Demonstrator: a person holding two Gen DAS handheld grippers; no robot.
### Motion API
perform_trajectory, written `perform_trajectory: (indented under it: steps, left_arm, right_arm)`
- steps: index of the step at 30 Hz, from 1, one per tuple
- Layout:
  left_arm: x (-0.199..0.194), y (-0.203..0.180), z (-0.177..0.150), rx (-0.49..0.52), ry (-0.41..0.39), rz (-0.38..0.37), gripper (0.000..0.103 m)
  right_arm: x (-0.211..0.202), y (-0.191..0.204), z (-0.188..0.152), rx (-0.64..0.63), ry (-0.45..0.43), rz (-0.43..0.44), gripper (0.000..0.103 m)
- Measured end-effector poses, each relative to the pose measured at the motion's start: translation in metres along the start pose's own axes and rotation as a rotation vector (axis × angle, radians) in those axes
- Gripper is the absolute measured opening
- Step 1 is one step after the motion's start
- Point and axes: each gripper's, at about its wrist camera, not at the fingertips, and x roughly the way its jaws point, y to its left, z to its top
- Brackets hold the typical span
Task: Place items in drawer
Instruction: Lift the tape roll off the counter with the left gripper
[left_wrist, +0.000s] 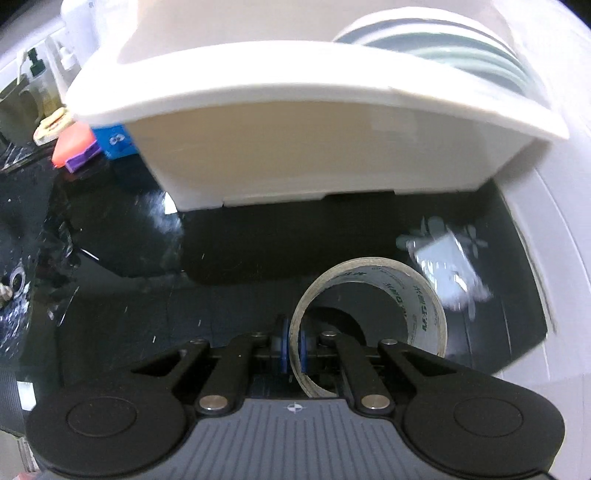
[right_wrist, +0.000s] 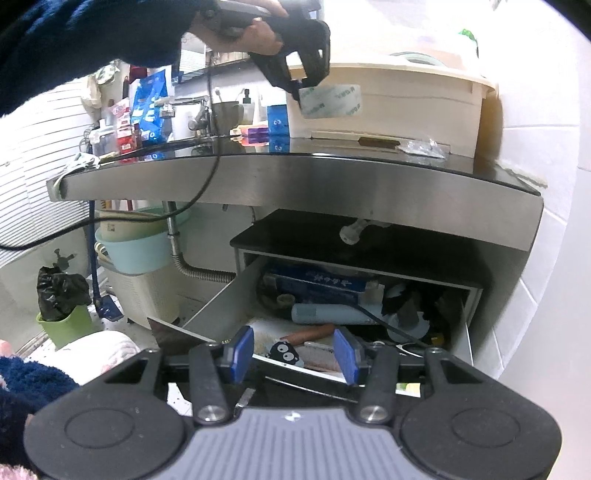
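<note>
Left gripper (left_wrist: 294, 345): clamped on wall of clear tape roll (left_wrist: 373, 291), held above black countertop (left_wrist: 122, 317)
Right gripper (right_wrist: 294, 354): partly open, empty, held before open cluttered drawer (right_wrist: 236, 291)

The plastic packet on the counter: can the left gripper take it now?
Probably not yet. The left gripper is shut on the tape roll, so its jaws are occupied. The plastic packet lies uncovered on the counter.

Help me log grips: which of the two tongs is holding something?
The left tongs, shut on the tape roll's wall above the counter; the right tongs stand open and empty before the drawer.
</note>
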Motion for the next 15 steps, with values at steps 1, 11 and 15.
perform_trajectory:
  steps: [1,11,15]
  left_arm:
    - [-0.002,0.000,-0.006,0.013,-0.002,-0.002,0.006]
    - [-0.021,-0.017,-0.086,0.148,0.014,-0.100,0.006]
    - [-0.019,-0.029,-0.122,0.201,0.034,-0.132,0.006]
  right_arm:
    - [-0.001,0.001,0.001,-0.003,-0.003,-0.001,0.048]
    - [-0.013,0.010,0.008,-0.030,-0.033,-0.012,0.048]
    - [-0.017,0.013,0.007,-0.042,-0.037,-0.012,0.048]
